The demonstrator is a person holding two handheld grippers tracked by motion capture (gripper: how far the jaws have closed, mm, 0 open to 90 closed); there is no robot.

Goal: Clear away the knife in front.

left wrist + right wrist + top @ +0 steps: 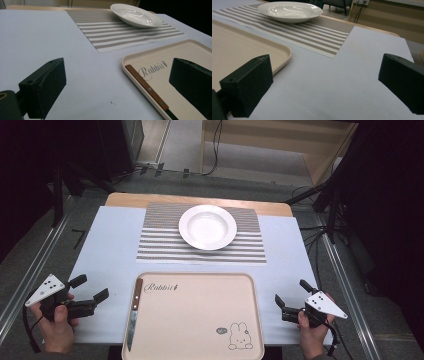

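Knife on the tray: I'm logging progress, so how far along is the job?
Barely begun. Done: the plate sits on the striped mat. In hand: nothing; the left gripper and right gripper rest open beside the tray. Left: the knife lies untouched along the tray's left edge.

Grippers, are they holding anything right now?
Nothing is held. The left gripper and the right gripper are both open over the table, apart from the knife on the tray.
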